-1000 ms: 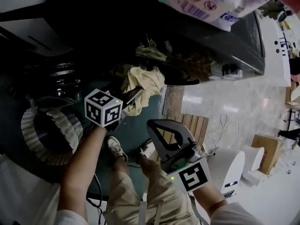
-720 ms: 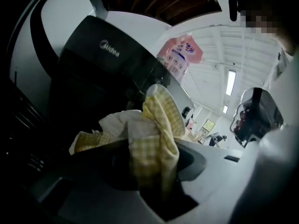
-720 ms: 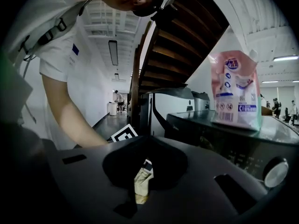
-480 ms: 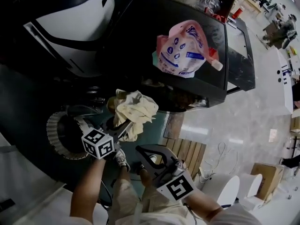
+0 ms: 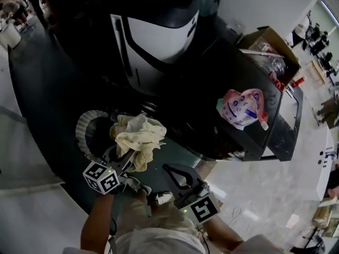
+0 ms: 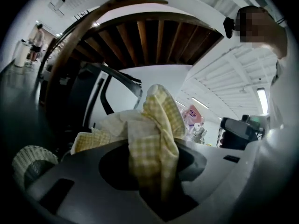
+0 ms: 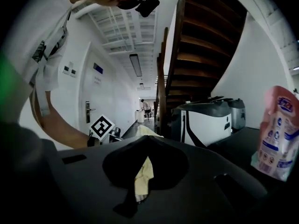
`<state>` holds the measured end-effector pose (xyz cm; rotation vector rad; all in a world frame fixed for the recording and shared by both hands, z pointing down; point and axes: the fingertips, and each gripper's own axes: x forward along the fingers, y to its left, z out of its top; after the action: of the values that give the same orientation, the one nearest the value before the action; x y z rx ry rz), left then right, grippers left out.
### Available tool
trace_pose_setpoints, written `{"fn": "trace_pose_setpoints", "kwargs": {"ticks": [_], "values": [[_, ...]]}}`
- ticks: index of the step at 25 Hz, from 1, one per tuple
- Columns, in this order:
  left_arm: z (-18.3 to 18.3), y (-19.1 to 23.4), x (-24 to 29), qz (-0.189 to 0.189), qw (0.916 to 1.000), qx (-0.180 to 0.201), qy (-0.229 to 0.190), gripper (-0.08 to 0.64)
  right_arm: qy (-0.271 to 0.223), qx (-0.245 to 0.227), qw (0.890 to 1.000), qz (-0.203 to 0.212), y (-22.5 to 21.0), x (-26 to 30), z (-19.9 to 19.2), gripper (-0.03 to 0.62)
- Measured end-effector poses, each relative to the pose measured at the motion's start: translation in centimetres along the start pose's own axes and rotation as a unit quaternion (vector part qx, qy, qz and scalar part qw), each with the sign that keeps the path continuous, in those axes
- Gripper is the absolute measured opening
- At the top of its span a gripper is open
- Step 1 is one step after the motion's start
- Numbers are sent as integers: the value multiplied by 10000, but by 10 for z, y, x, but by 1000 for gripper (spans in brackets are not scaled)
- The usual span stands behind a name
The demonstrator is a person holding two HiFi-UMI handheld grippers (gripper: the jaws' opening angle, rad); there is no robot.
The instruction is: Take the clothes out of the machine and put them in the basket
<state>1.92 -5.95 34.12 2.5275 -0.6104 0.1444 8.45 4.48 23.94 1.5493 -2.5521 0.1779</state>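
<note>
- The left gripper (image 5: 124,158) has its jaws partway closed and clamped on a cloth (image 5: 139,139). The left gripper view shows the fabric bunched in the gap between them and spilling over the top.
- The cloth is soft and crumpled, pale yellow and white in a small check, with loose folds hanging to either side of the jaws.
- In the head view the cloth hangs clear in the air. It overlaps the right edge of the basket (image 5: 80,126), a round basket with a pale woven rim and a dark inside.
- The right gripper (image 5: 166,167) has its jaws together at the tips, forming a closed loop that grips nothing. In its own view a strip of the yellow cloth shows through the loop, and the head view puts this gripper apart from the cloth.
- Both grippers point away from the person, the marker cubes nearest the body. The left forearm (image 5: 97,221) is bare and reaches forward.
- A glossy pink pouch (image 5: 241,107) lies on the dark worktop (image 5: 212,78).
</note>
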Motion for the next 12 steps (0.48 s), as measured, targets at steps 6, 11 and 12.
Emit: {"fn": "trace_pose_setpoints", "kwargs": {"ticks": [6, 11, 12], "values": [[41, 81, -122, 1105, 9883, -428, -959, 170, 118, -591, 9935, 965, 54, 84, 46, 12], [57, 128, -191, 1462, 9744, -786, -1515, 170, 211, -690, 9903, 1188, 85, 143, 73, 13], [58, 138, -200, 1522, 9716, -851, -1602, 170, 245, -739, 9893, 1234, 90, 156, 75, 14]]}}
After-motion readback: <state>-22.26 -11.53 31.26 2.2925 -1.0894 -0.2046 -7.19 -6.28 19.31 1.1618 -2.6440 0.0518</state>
